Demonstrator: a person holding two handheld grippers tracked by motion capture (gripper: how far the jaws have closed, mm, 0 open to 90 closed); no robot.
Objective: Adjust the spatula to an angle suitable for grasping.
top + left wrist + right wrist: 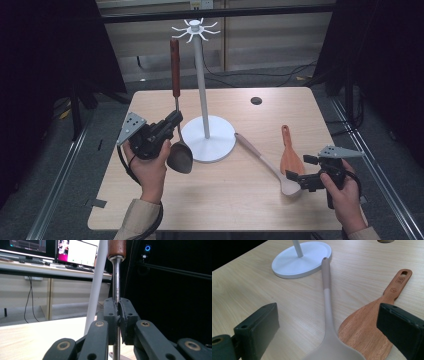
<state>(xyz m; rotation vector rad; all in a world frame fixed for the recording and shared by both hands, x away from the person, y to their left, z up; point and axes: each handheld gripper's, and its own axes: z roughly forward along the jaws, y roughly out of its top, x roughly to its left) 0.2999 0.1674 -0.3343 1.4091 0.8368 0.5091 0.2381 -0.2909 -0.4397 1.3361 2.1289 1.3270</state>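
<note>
High view showed our left gripper (175,121) clamped on the thin metal shaft of a ladle (176,107), which stood upright with its reddish wooden handle topmost and its dark bowl hanging just above the table (150,205), beside the white base of the hook stand (202,90). Left gripper view confirmed it: the two black jaws pressed together on the steel shaft (a stamped mark was too small for us to read), the stand's white pole just behind. Our right gripper (295,177) rested low at the table's right, jaws well apart and holding nothing. Between those jaws in the right gripper view lay a beige silicone spoon (328,315) and, touching it, a wooden rice paddle (374,325), both flat on the table.
</note>
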